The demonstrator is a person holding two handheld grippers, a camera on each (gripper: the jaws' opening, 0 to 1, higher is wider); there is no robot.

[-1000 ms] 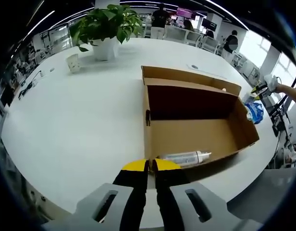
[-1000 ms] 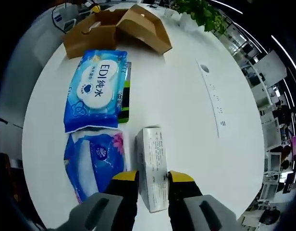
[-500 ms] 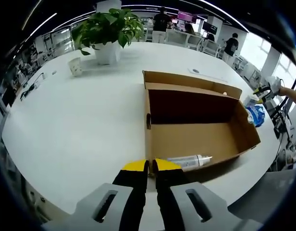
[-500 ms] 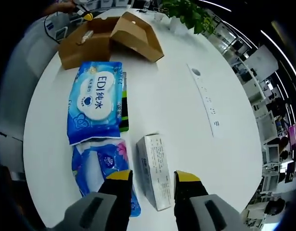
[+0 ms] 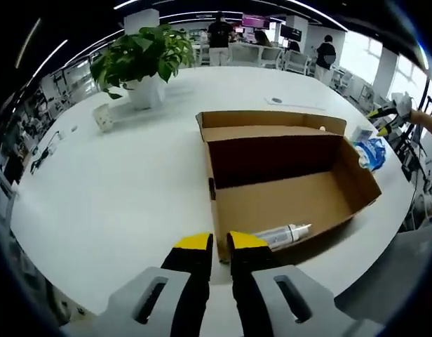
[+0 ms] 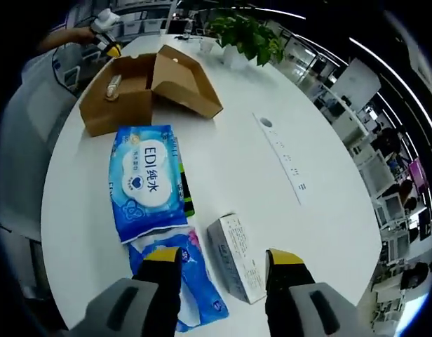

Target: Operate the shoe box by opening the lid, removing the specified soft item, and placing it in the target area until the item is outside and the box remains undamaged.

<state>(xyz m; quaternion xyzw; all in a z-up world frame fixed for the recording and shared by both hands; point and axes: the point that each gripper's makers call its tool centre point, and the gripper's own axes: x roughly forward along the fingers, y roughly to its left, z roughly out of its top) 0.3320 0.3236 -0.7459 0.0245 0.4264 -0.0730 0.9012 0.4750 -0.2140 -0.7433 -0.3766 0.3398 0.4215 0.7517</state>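
Note:
The brown cardboard shoe box (image 5: 286, 203) lies on the white table with its lid flap (image 5: 265, 121) folded back. A clear bottle (image 5: 282, 233) rests inside along the near wall. My left gripper (image 5: 221, 242) hovers just before that wall, its jaws almost together with only a slit between and nothing in it. In the right gripper view the box (image 6: 111, 105) is far off at the upper left. A blue wet-wipes pack (image 6: 149, 182), a second blue soft pack (image 6: 191, 284) and a small white carton (image 6: 237, 267) lie below my right gripper (image 6: 224, 258), which is open and empty.
A potted plant (image 5: 139, 56) and a small cup (image 5: 104, 118) stand at the far side of the table. A white power strip (image 6: 282, 158) lies flat right of the packs. A green-and-black item (image 6: 189, 200) peeks from under the wipes pack. People stand in the background.
The right jaws have spread wider and drawn back from the white carton, which they straddled before. The left view has shifted slightly, and its jaws have parted a hair.

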